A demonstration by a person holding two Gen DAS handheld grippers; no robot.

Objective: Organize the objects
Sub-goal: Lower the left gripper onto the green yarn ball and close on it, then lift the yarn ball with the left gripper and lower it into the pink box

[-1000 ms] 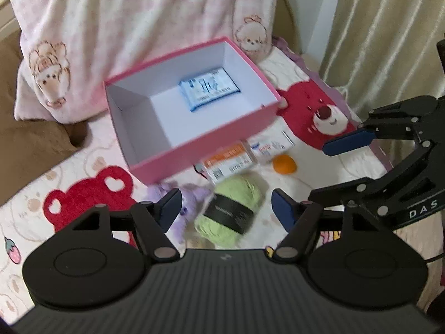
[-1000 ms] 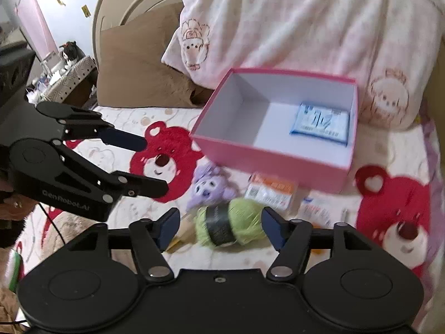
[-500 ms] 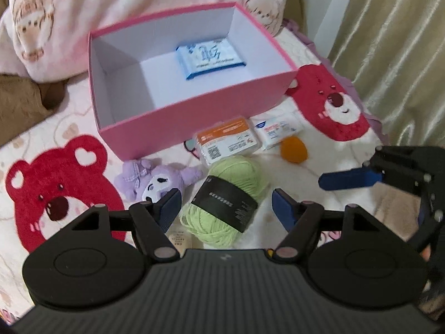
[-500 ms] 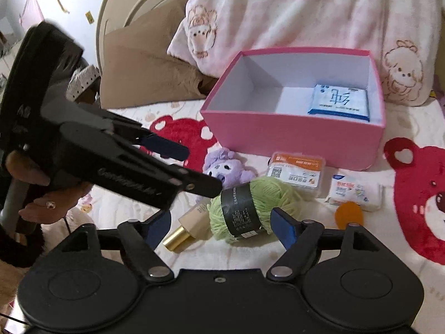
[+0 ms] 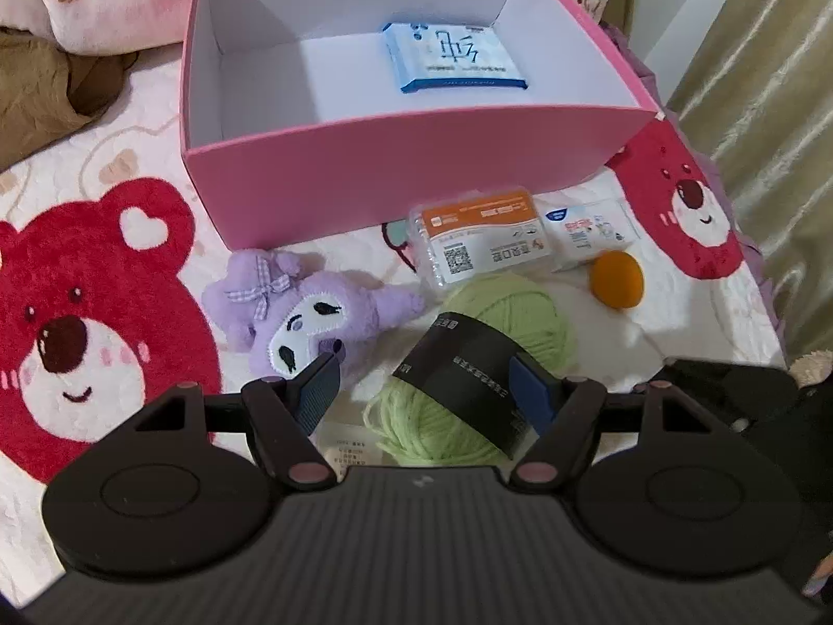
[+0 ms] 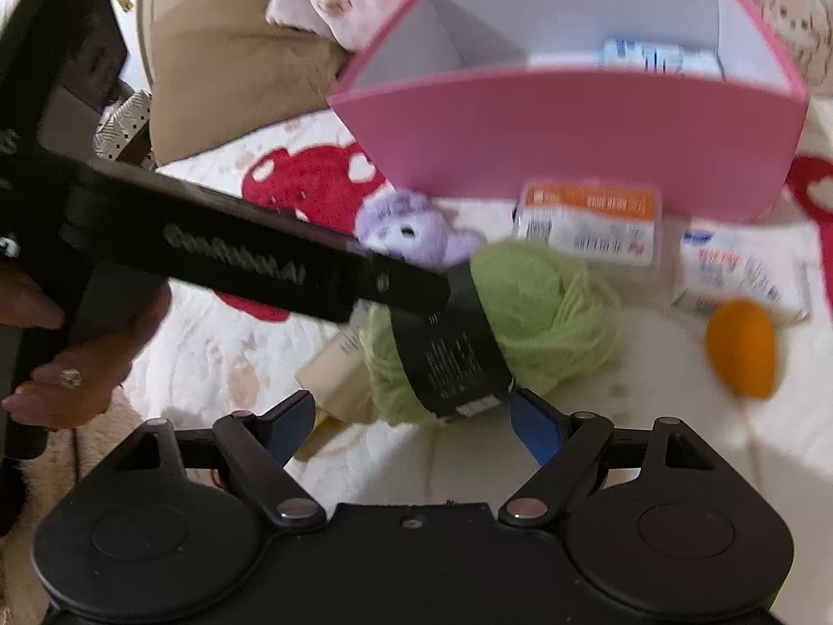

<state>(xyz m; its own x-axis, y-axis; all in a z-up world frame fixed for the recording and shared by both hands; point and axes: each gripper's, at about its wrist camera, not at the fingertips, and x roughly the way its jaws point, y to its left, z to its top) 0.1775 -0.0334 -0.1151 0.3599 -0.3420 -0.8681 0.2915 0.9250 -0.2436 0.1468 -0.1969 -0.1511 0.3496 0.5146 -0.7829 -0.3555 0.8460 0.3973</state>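
Looking from left to right across the bedspread (image 5: 130, 120), we see a red bear print (image 5: 88, 312), then a purple plush toy (image 5: 302, 312) lying below the pink box (image 5: 416, 166), which holds a blue packet (image 5: 453, 57). Our left gripper (image 5: 424, 390) hangs with its jaws spread, the green yarn ball (image 5: 500, 323) partly between them and not pinched. Our right gripper (image 6: 411, 424) has just been opening; its jaws stand wide just below the same yarn, gripping nothing. Further right lie an orange-labelled pack (image 5: 484, 239), a white pack (image 5: 588, 234) and an orange sponge (image 5: 617, 278).
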